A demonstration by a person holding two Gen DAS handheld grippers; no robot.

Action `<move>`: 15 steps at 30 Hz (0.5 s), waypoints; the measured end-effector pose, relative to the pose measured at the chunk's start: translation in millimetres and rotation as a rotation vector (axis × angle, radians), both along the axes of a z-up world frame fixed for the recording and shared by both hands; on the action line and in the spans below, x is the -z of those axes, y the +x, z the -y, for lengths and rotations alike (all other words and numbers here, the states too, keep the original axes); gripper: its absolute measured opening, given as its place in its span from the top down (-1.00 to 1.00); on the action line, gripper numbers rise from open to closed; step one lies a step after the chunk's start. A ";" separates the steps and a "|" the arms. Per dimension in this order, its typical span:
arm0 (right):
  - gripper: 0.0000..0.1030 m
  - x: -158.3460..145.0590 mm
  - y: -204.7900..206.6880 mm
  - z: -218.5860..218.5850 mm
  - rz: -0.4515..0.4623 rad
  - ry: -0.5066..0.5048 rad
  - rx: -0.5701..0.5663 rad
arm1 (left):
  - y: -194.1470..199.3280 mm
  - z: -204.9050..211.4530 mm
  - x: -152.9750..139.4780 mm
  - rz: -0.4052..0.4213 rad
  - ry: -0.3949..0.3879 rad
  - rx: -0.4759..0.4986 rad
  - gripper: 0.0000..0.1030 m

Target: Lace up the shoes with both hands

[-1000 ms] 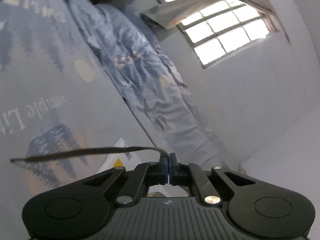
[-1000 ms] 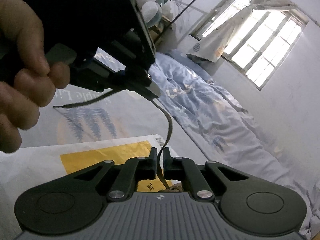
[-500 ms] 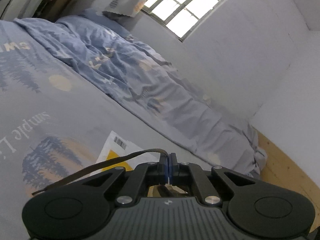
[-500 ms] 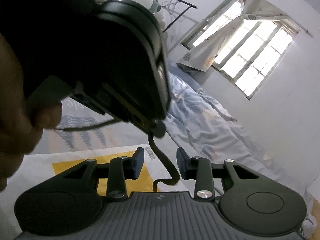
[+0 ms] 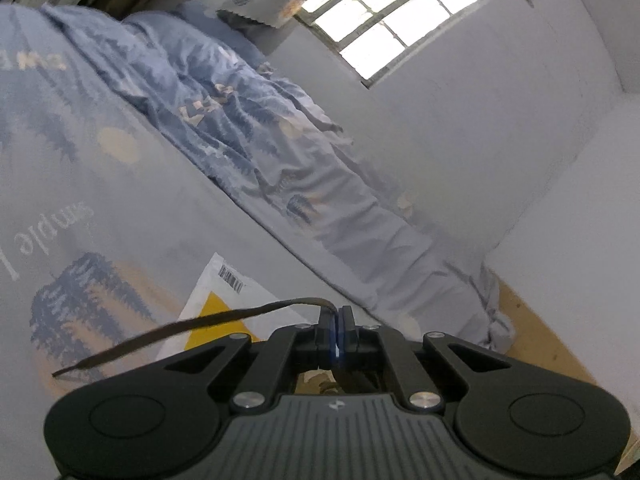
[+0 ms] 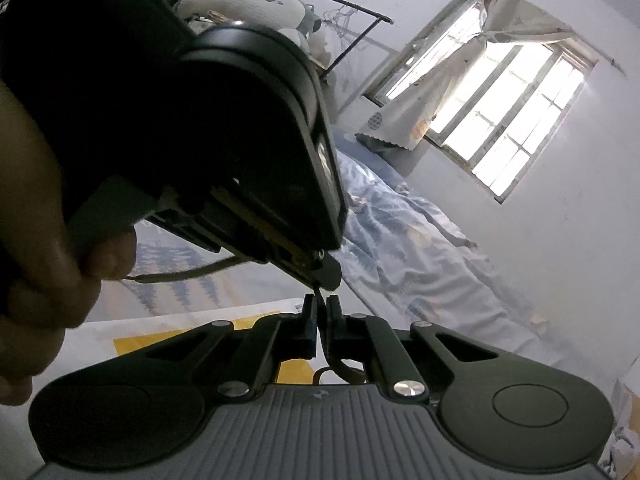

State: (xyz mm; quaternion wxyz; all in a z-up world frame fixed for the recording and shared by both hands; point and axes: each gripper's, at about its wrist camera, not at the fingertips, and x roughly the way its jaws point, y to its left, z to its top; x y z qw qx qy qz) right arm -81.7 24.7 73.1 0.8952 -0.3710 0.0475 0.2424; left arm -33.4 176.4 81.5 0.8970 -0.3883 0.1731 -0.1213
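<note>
A dark flat shoelace [image 5: 192, 326] runs out to the left of my left gripper [image 5: 337, 316], which is shut on it; its free tip hangs over the bedsheet. In the right wrist view the left gripper [image 6: 324, 276], held by a hand [image 6: 44, 264], sits just above my right gripper [image 6: 321, 312]. The right fingers [image 6: 308, 320] are pressed together on the shoelace [image 6: 320, 308] directly under the left gripper's tips. More lace loops behind the right fingers [image 6: 338, 366]. The shoe itself is hidden beneath the gripper bodies.
A white and yellow mailing bag [image 5: 218, 296] lies on the blue printed bedsheet [image 5: 80, 184]. A rumpled blue duvet [image 5: 280, 152] stretches toward the wall under the window [image 5: 384, 28]. A wooden bed edge [image 5: 532, 344] shows at right. Plush toys [image 6: 256, 4] sit by a clothes rail.
The right gripper, open half a second ago, has shut on the lace just below the left gripper's tips. The left gripper kept its hold and tilted slightly.
</note>
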 end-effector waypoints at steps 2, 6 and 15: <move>0.98 -0.8 2.4 0.9 -0.010 0.005 -0.002 | 0.1 -4.5 1.6 0.000 -0.031 -0.005 1.00; 0.99 -3.3 7.1 1.9 -0.025 0.013 -0.002 | -1.1 -15.3 2.8 0.012 -0.082 -0.027 1.00; 0.99 -3.2 12.9 8.6 -0.058 0.024 0.020 | -7.2 -31.1 -3.9 0.060 -0.098 -0.095 1.00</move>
